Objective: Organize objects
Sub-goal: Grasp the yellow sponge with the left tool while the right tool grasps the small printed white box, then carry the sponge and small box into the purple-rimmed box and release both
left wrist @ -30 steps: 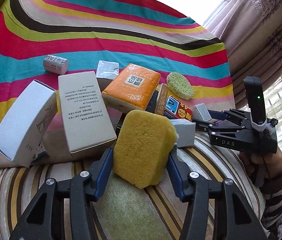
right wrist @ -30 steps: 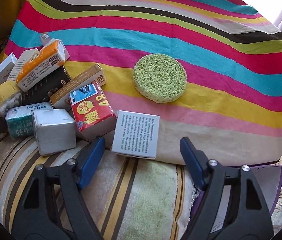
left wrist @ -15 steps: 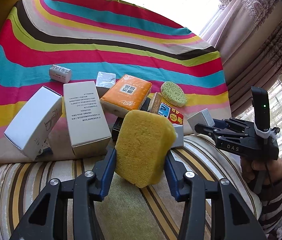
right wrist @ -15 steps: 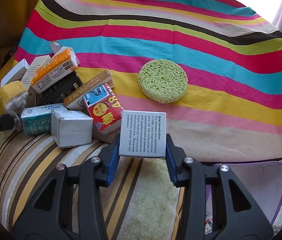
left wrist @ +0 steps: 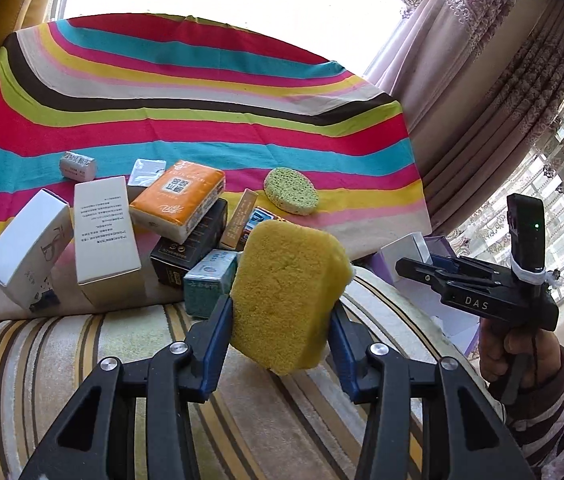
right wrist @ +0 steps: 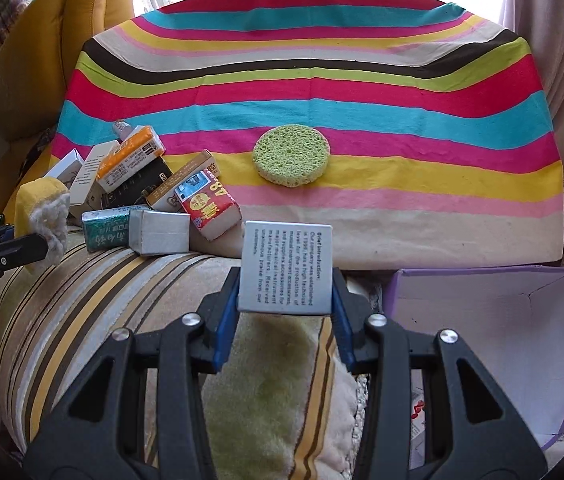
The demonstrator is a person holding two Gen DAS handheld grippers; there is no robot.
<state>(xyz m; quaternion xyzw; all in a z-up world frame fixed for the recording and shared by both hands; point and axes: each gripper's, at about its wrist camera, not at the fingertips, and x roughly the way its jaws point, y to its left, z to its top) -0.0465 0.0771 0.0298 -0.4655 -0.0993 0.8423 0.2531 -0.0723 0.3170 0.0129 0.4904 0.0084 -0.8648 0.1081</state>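
The right gripper [right wrist: 286, 300] clamps a small grey printed box [right wrist: 286, 267] above the striped cushion, left of the open purple box [right wrist: 493, 320]; the left gripper [left wrist: 282, 320] squeezes a yellow sponge [left wrist: 285, 296]. Best lowered inside before release.

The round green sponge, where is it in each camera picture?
Left wrist view: the round green sponge lies right of centre, upper middle, on the striped cloth, right of the pile of boxes.
Right wrist view: the sponge lies just above centre, alone on the cloth, right of the pile.
Shared landmark: the orange tissue pack, left of the sponge in both views.
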